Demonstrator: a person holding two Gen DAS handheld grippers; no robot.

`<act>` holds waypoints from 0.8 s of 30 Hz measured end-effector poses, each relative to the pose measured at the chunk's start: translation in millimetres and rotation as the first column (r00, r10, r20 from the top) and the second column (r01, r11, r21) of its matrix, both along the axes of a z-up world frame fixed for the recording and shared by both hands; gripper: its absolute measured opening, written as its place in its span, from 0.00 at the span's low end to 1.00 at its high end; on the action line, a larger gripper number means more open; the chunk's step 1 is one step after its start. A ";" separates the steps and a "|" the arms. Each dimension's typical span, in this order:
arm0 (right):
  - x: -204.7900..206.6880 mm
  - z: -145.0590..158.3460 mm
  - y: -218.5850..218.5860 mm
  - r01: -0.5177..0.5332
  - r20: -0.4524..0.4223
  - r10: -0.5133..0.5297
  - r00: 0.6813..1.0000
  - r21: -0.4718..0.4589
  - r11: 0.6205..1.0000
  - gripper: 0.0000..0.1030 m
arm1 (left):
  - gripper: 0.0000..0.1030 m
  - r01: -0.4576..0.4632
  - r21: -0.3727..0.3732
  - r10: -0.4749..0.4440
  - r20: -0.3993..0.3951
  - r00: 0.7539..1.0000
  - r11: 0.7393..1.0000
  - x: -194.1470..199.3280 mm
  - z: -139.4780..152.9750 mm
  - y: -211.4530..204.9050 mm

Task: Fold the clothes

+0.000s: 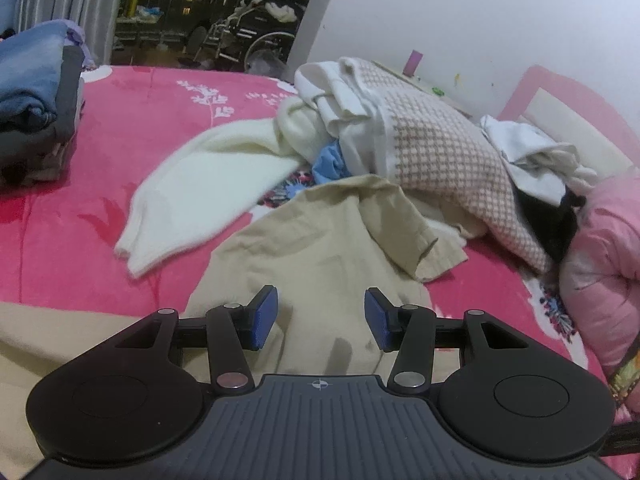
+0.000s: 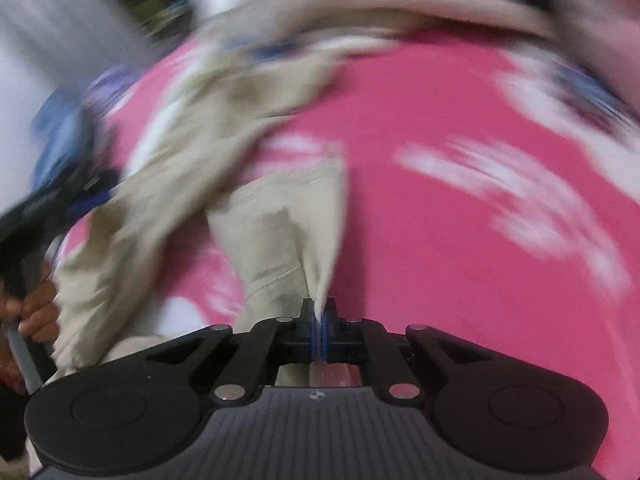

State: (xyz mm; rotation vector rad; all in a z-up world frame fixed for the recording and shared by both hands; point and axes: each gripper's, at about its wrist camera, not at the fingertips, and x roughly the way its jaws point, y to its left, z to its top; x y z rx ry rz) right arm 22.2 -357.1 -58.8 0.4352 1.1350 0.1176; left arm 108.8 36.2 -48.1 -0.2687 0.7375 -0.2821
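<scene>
Right gripper [image 2: 319,322] is clamping one beige garment [image 2: 280,236] lying ahead on the pink bed [image 2: 440,240]; left gripper [image 1: 320,318] is hovering apart, one unfolded pile [image 1: 400,128] beyond, one folded stack [image 1: 36,92] far left.

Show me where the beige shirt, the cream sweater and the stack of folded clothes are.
beige shirt [image 1: 320,248]: left wrist view, on its flat body.
cream sweater [image 1: 208,184]: left wrist view, on the middle of the spread cloth.
stack of folded clothes [image 1: 36,92]: left wrist view, on the folded jeans on top.
</scene>
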 end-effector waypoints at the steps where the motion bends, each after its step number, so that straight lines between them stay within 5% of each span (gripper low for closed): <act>1: -15.1 0.1 -17.2 0.073 -0.030 -0.073 0.997 -0.002 0.997 0.04 | 0.47 0.003 0.002 -0.003 -0.007 1.000 1.000 -0.7 -1.2 0.0; 6: -72.4 -0.3 -62.4 0.266 -0.135 -0.273 0.953 -0.066 0.962 0.04 | 0.47 0.025 0.032 -0.024 -0.021 0.999 0.999 -4.9 -4.2 -6.0; 13: -91.4 11.0 -69.5 0.313 -0.128 -0.328 0.936 -0.124 0.942 0.15 | 0.47 0.067 0.050 -0.065 -0.039 0.997 0.997 -13.8 -4.9 -18.5; 24: -102.8 59.9 -58.9 0.260 0.123 -0.243 0.962 -0.144 0.955 0.15 | 0.50 0.114 0.080 -0.112 -0.030 0.993 0.990 -24.0 -1.8 -28.5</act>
